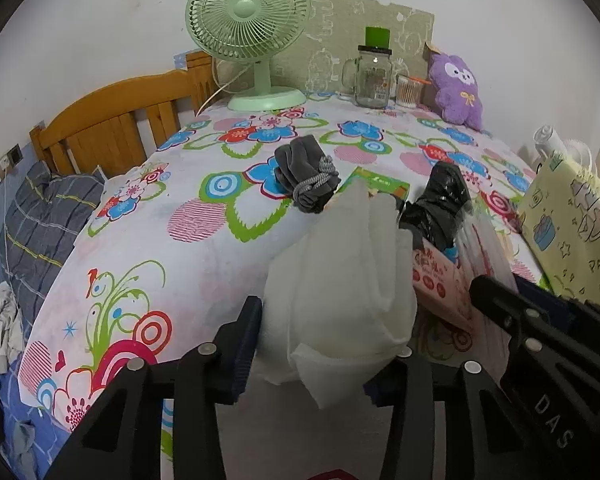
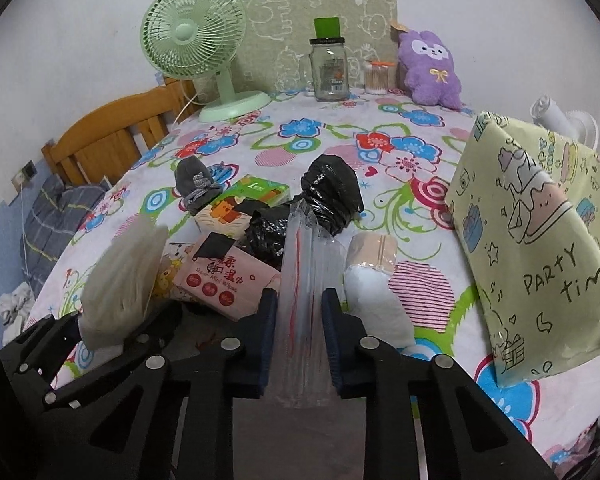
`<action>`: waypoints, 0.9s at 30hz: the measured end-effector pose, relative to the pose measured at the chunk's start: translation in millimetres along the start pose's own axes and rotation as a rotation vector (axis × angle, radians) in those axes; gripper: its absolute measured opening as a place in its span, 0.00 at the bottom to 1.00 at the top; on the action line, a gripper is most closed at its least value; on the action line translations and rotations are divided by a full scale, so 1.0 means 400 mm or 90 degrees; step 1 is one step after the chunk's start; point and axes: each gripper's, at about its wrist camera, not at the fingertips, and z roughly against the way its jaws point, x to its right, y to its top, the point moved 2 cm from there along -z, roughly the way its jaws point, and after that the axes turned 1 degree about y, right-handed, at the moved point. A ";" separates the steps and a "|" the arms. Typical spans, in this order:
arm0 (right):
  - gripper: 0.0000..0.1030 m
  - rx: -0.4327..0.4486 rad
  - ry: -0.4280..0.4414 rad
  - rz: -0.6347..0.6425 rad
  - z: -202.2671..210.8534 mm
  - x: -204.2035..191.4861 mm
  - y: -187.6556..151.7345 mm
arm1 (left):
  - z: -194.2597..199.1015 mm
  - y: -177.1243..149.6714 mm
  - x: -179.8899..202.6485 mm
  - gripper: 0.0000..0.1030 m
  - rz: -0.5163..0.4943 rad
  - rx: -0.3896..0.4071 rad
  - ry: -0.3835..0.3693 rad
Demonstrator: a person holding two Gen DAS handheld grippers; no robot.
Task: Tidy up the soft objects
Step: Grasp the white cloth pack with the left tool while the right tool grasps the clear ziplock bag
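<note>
Left gripper (image 1: 336,344) pinches white tissue wad (image 1: 340,280); right gripper (image 2: 299,336) clamps clear zip bags (image 2: 300,264). Lift both straight, keep squeeze steady so neither slips.

A stack of folded white tissues (image 1: 340,280) stands upright off the flowered counter (image 1: 160,240), and a clear zip bag (image 2: 304,300) with a red seal line is raised on edge beside it. Behind them lie a pink wipes pack (image 2: 224,276), crumpled black plastic bags (image 2: 324,196), a grey drawstring pouch (image 1: 306,174) and a green-topped tissue box (image 2: 244,204). A white and beige roll (image 2: 374,280) lies to the right, near a leaning yellow gift bag (image 2: 540,248).
</note>
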 end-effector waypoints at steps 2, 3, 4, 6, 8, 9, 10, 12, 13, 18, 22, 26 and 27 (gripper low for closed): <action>0.24 0.002 0.003 0.002 0.003 -0.002 0.003 | 0.005 0.001 0.000 0.41 0.000 0.002 0.001; 0.24 0.004 0.004 0.002 0.006 -0.002 0.005 | 0.008 0.003 0.000 0.40 0.001 0.003 0.001; 0.24 0.006 0.005 0.003 0.008 -0.003 0.006 | 0.012 0.004 0.000 0.40 0.001 0.005 0.001; 0.23 0.010 0.007 0.002 0.015 -0.003 0.009 | 0.020 0.010 0.001 0.40 0.002 0.009 -0.001; 0.23 0.016 0.008 0.002 0.025 -0.004 0.015 | 0.027 0.017 0.004 0.40 0.002 0.014 -0.002; 0.23 0.019 0.008 0.002 0.030 -0.004 0.018 | 0.031 0.020 0.005 0.40 0.002 0.016 -0.003; 0.23 0.023 0.008 0.002 0.036 -0.004 0.022 | 0.034 0.023 0.006 0.40 0.002 0.018 -0.003; 0.23 0.028 0.008 0.001 0.046 -0.003 0.026 | 0.043 0.029 0.009 0.39 0.003 0.023 -0.005; 0.22 0.031 0.009 0.001 0.052 -0.002 0.030 | 0.047 0.033 0.011 0.39 0.003 0.025 -0.006; 0.22 0.042 0.016 -0.006 0.072 0.005 0.046 | 0.067 0.051 0.016 0.35 0.007 0.033 -0.011; 0.22 0.050 0.015 -0.007 0.087 0.010 0.058 | 0.079 0.062 0.023 0.30 0.005 0.041 -0.015; 0.22 0.055 0.013 -0.011 0.099 0.018 0.070 | 0.084 0.070 0.031 0.24 0.005 0.042 -0.025; 0.22 0.055 0.012 -0.012 0.100 0.020 0.071 | 0.084 0.071 0.033 0.22 0.007 0.040 -0.029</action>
